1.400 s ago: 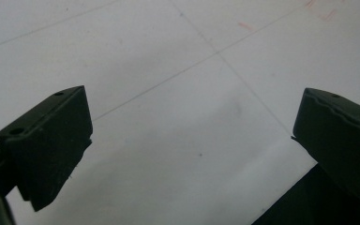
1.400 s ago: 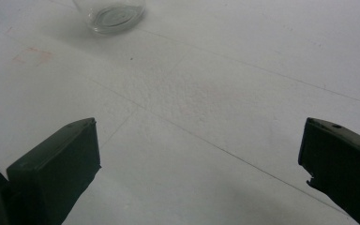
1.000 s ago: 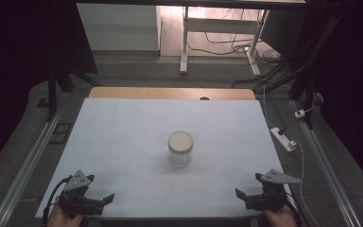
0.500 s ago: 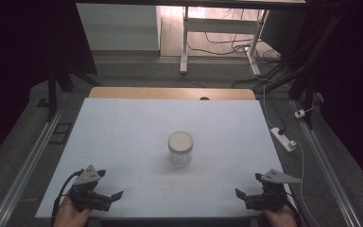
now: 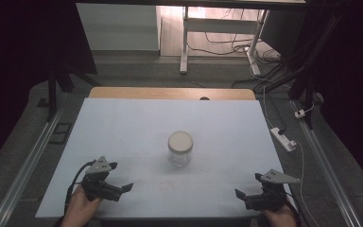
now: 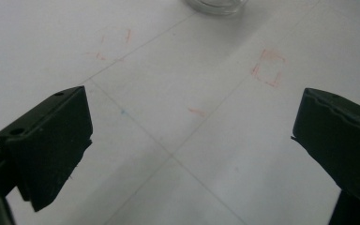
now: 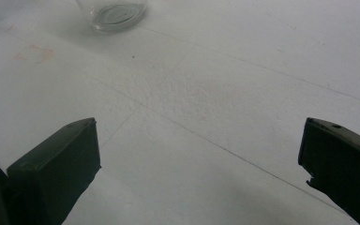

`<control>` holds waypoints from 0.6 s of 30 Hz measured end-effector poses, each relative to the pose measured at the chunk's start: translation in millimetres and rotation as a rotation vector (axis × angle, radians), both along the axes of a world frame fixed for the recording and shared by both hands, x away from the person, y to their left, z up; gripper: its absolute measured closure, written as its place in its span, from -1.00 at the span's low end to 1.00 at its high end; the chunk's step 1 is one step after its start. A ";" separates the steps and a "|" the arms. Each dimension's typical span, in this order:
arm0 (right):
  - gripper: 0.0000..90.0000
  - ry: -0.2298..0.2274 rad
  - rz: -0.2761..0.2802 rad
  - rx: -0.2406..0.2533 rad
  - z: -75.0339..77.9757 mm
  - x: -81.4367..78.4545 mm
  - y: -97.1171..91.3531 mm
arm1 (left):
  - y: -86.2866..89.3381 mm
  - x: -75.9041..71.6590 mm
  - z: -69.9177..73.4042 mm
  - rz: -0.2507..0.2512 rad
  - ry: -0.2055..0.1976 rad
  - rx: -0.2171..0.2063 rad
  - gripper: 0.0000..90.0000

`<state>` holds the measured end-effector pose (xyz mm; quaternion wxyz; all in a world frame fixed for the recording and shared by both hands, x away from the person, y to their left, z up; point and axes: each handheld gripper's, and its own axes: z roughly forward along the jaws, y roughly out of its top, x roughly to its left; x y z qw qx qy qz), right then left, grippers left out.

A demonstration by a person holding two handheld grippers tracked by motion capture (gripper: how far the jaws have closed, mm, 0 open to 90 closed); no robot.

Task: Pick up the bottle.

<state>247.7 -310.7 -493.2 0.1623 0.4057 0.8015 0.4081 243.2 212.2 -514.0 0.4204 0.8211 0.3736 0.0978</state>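
A clear glass jar [image 5: 180, 148] with a pale lid stands upright near the middle of the white table [image 5: 123, 127]. My left gripper [image 5: 121, 178] is at the front left, open, its jaws wide apart over bare table and pointing toward the jar. My right gripper [image 5: 238, 197] rests at the front right edge, open too, with nothing between its jaws. The jar's base [image 6: 214, 4] shows at the top of the left gripper view, and the jar's base [image 7: 112, 13] at the top left of the right gripper view. Both grippers are well short of it.
Faint red marks [image 6: 268, 68] and thin pencil lines cross the table top ahead of the left gripper. A wooden strip [image 5: 170, 93] runs along the table's far edge. A power strip [image 5: 282, 138] and cables lie on the floor to the right.
My left gripper has moved forward and right, toward the jar. The right gripper and the jar have stayed where they were.
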 end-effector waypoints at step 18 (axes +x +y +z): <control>-1.00 0.001 0.004 -0.005 -0.2 0.2 0.6 | -38.8 41.9 4.8 -0.065 -0.015 0.038 -1.00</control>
